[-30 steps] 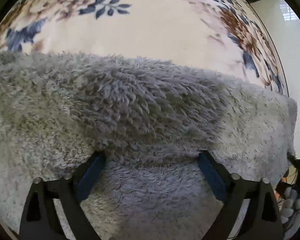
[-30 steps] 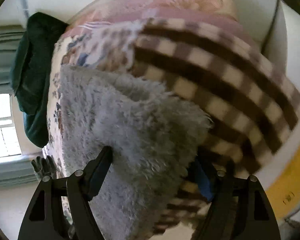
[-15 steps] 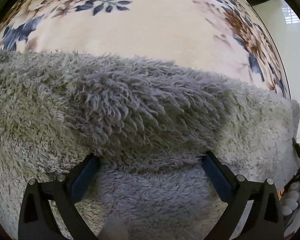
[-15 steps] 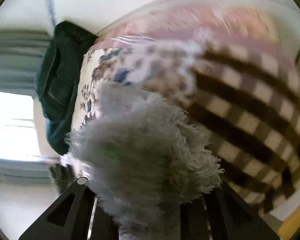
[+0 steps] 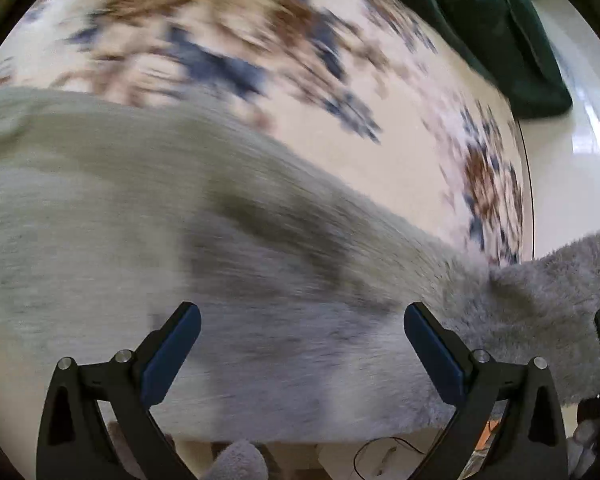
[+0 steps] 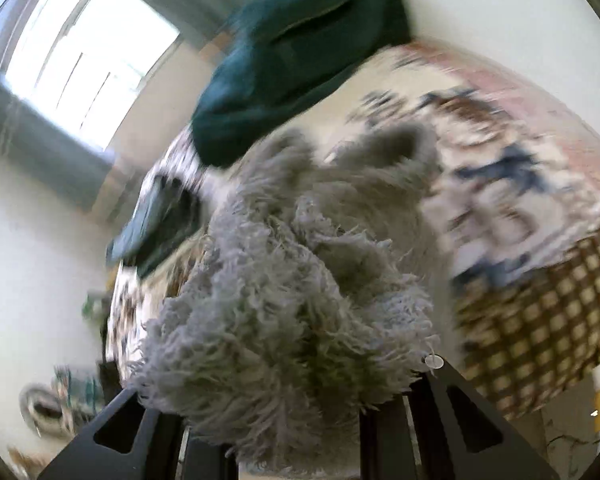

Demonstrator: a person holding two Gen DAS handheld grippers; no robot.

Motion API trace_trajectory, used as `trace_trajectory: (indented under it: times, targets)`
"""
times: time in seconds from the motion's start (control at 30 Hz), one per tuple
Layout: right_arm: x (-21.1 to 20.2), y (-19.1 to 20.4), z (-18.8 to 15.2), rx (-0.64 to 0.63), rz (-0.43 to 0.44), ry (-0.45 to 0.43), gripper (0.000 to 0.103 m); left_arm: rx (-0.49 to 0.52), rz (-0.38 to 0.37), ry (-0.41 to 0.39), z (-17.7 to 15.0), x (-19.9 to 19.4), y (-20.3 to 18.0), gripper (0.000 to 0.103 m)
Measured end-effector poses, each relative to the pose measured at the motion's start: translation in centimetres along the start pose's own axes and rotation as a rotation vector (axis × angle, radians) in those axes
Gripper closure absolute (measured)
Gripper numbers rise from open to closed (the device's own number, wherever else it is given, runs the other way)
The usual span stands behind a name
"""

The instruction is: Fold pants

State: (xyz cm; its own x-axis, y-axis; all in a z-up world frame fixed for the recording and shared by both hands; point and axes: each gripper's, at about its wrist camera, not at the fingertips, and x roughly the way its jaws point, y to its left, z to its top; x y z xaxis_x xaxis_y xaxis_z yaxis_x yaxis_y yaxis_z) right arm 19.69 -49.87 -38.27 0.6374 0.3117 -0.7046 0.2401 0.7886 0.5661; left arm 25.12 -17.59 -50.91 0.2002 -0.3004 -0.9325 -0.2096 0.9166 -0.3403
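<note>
The grey fluffy pants (image 5: 228, 264) lie across the floral bedspread (image 5: 260, 92), blurred by motion. My left gripper (image 5: 300, 344) is open and holds nothing, its blue-padded fingers (image 5: 172, 356) spread just above the pants near the bed's front edge. In the right wrist view a bunched end of the pants (image 6: 292, 320) fills the frame and hides the fingertips of my right gripper (image 6: 292, 424), which is shut on it and lifts it off the bed. That lifted end also shows at the right edge of the left wrist view (image 5: 556, 296).
A dark green garment (image 6: 296, 60) lies at the far end of the bed, also in the left wrist view (image 5: 496, 28). A brown checked blanket (image 6: 540, 320) lies at the right. A window (image 6: 84, 56) is at the upper left. Clutter sits on the floor (image 6: 60, 400).
My right gripper closed on the pants' end and swung it up and over the bed. My left gripper stayed open and drew back from the fabric; both views are blurred now.
</note>
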Motion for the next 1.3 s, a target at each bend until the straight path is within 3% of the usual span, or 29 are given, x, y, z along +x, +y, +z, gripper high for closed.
trace_trajectory:
  times: [0.17, 0.3, 0.37, 0.43, 0.47, 0.5, 0.53, 0.57, 0.7, 0.8, 0.87, 1.0, 1.1, 1.17, 1.2, 1.23, 1.27, 1.3]
  targets:
    - [8.7, 7.5, -7.4, -0.088, 0.023, 0.147, 0.086, -0.074, 0.051, -0.056, 0.8, -5.2, 9.1, 0.0]
    - [16.2, 12.7, -14.9, -0.217, -0.022, 0.291, 0.085, -0.107, 0.098, -0.087, 0.7, -7.6, 15.1, 0.0]
    - [19.0, 14.3, -17.9, -0.271, -0.073, 0.411, 0.077, -0.125, 0.121, -0.104, 0.5, -8.5, 17.8, 0.0]
    - [20.0, 15.5, -19.4, -0.291, -0.073, 0.499, 0.052, -0.136, 0.135, -0.109, 0.7, -8.9, 19.9, 0.0]
    - [19.3, 15.8, -19.6, -0.277, -0.026, 0.499, 0.043, -0.141, 0.133, -0.112, 1.0, -9.1, 20.6, 0.0]
    - [18.4, 15.9, -19.5, -0.258, 0.016, 0.495, 0.025, -0.141, 0.126, -0.114, 1.3, -9.4, 21.0, 0.0]
    - [17.6, 15.8, -19.3, -0.239, 0.037, 0.492, 0.012, -0.135, 0.119, -0.118, 1.7, -9.6, 21.2, 0.0]
    - [16.4, 15.4, -18.9, -0.215, 0.035, 0.48, 0.008, -0.127, 0.111, -0.124, 1.9, -9.8, 21.2, 0.0]
    - [12.9, 13.0, -16.5, -0.116, -0.063, 0.412, 0.007, -0.049, 0.037, -0.131, 3.4, -9.5, 19.1, 0.0]
    - [10.7, 9.4, -14.9, -0.029, -0.156, 0.365, 0.007, 0.005, -0.032, -0.067, 4.4, -7.1, 16.2, 0.0]
    - [9.9, 6.5, -13.9, 0.029, -0.233, 0.335, 0.007, 0.041, -0.02, -0.03, 5.0, -5.3, 13.9, 0.0]
    - [9.2, 2.9, -12.3, 0.128, -0.281, 0.294, 0.007, 0.139, -0.051, -0.045, 5.5, -3.6, 8.8, 0.002]
    - [9.6, 1.7, -12.3, 0.184, -0.28, 0.284, 0.007, 0.246, -0.069, -0.06, 5.5, -2.8, 5.2, 0.01]
    - [10.0, 0.8, -12.6, 0.207, -0.281, 0.284, 0.007, 0.313, -0.084, -0.068, 5.1, -1.9, 3.4, 0.023]
    - [10.4, 0.5, -12.8, 0.217, -0.287, 0.284, 0.007, 0.348, -0.083, -0.071, 5.0, -1.4, 2.8, 0.049]
    - [10.4, 0.3, -12.9, 0.226, -0.29, 0.286, 0.007, 0.386, -0.08, -0.068, 4.7, -0.6, 2.2, 0.091]
    - [10.7, 0.0, -13.0, 0.243, -0.284, 0.288, 0.007, 0.41, -0.085, -0.049, 4.5, 0.1, 2.0, 0.098]
    - [10.3, -0.1, -13.2, 0.25, -0.276, 0.287, 0.007, 0.414, -0.091, -0.038, 4.3, 0.4, 2.1, 0.098]
